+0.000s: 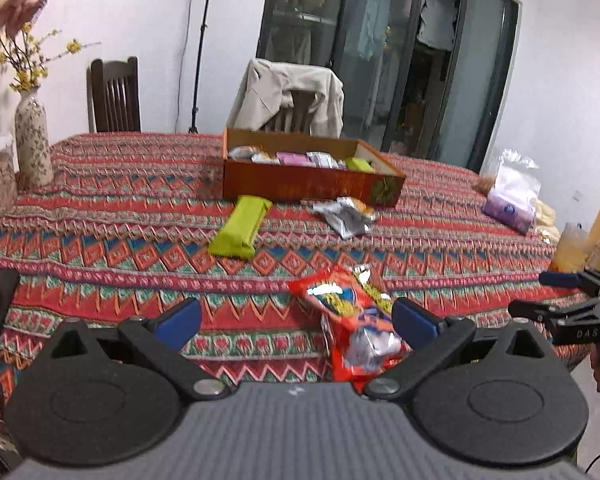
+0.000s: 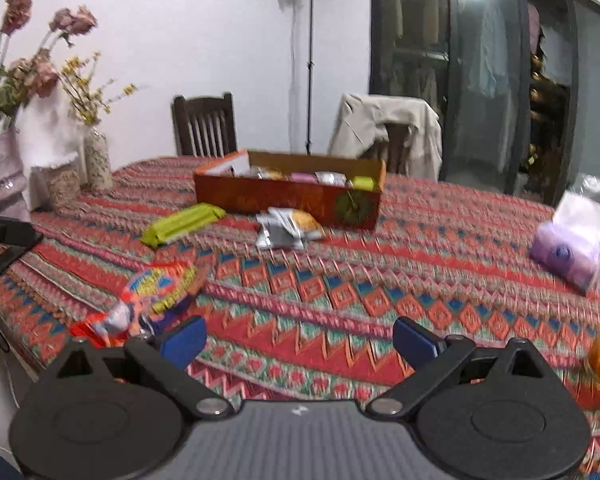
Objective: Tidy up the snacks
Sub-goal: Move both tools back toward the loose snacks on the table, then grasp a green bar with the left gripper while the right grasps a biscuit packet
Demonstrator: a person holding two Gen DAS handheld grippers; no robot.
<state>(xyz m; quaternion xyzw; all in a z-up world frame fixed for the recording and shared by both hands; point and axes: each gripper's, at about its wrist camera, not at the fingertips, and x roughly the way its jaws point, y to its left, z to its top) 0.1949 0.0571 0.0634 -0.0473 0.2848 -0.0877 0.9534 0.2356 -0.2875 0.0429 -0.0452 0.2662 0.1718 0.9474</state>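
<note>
Left claw (image 1: 296, 316) spread wide, released, low over the tabletop (image 1: 440, 248) near its front edge, red snack packet (image 1: 352, 320) lying against the right finger, ungripped. Right claw (image 2: 298, 340) likewise spread, grasping nothing. Farther in toward the far edge: orange box (image 1: 308, 186) of snacks; just before it, green bar (image 1: 240, 226) and silver packet (image 1: 346, 216).

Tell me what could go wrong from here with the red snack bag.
1. The left gripper is open around the red snack bag near the table edge; closing off-center may let it slip off.
2. The right gripper is close by, so they could collide.
</note>
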